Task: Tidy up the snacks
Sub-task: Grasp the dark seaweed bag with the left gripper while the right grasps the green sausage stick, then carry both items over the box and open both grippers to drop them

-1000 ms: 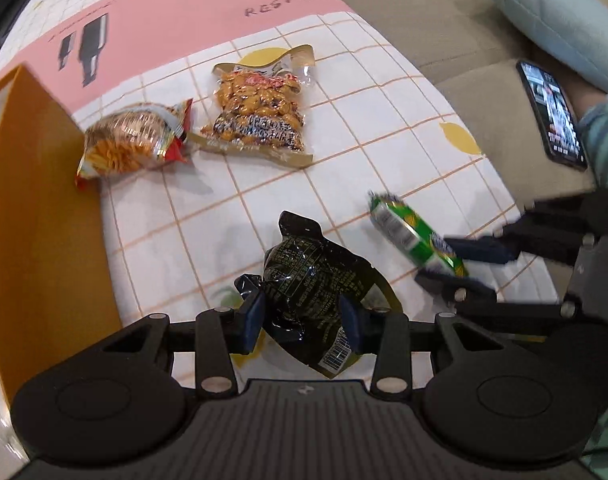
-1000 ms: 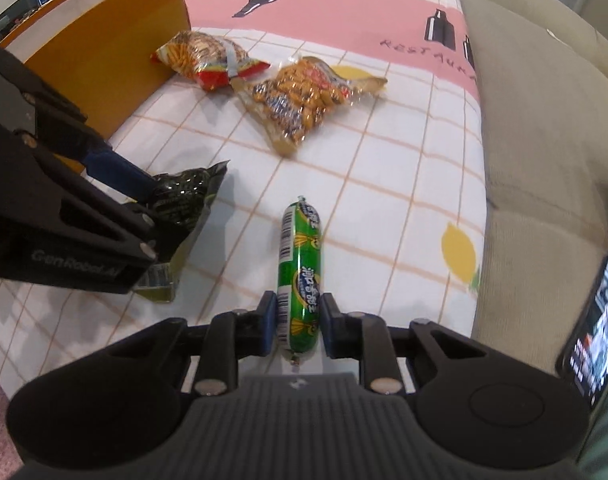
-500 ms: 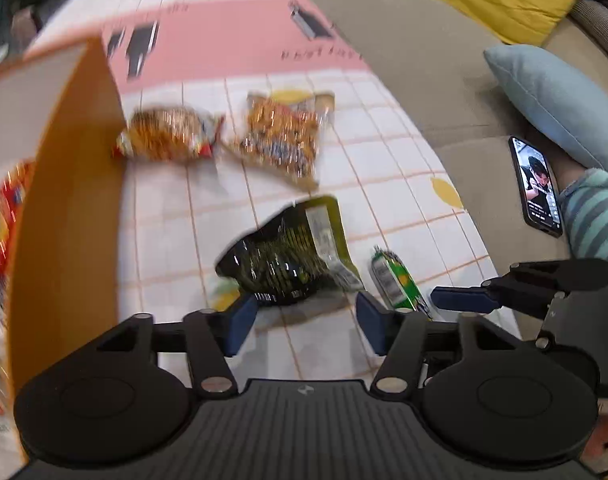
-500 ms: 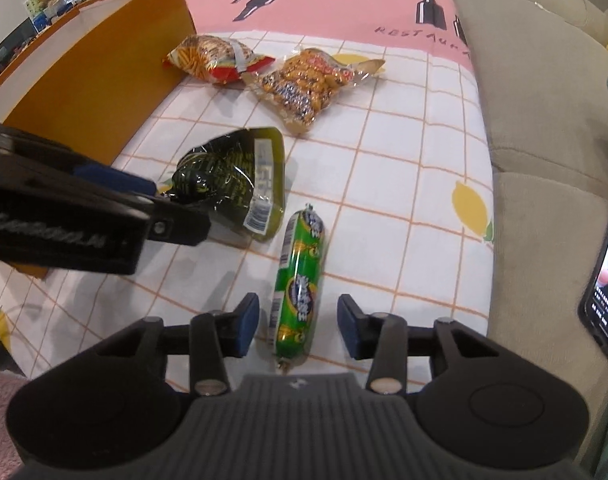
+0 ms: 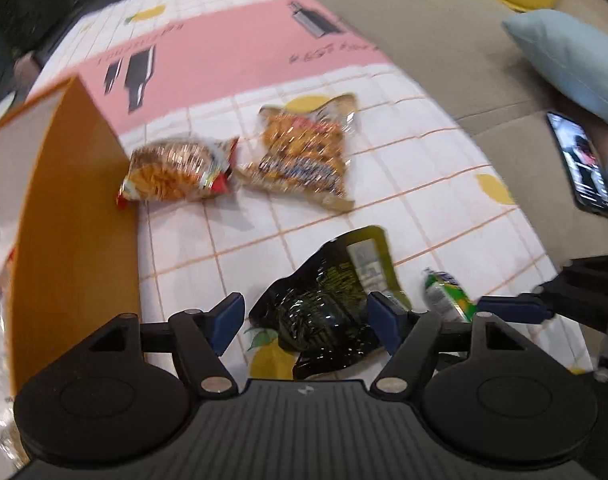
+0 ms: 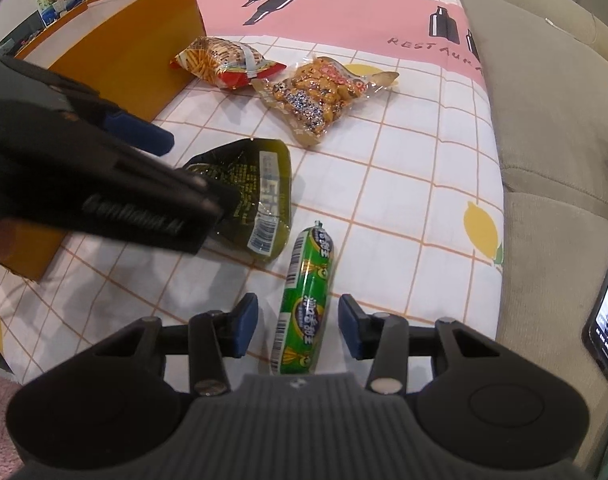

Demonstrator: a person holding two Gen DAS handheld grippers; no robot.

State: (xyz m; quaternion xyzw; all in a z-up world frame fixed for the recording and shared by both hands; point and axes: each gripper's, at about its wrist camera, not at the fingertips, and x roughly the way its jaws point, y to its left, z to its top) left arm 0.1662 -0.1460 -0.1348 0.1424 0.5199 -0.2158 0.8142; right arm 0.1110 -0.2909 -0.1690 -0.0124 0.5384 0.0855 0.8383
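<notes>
On a checked tablecloth (image 6: 403, 168) beside an orange box (image 6: 116, 52): crinkled dark packet (image 5: 323, 304), released, between the just-widened left gripper (image 5: 309, 320) jaws. Green sausage stick (image 6: 307, 300), glossy, barcoded, lying loose between the parted right gripper (image 6: 298, 330) jaws.

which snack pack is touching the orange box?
The red-ended chip bag: its end rests against the orange box. The clear peanut pack, dark green pouch and green sausage stick lie clear of it.
</notes>
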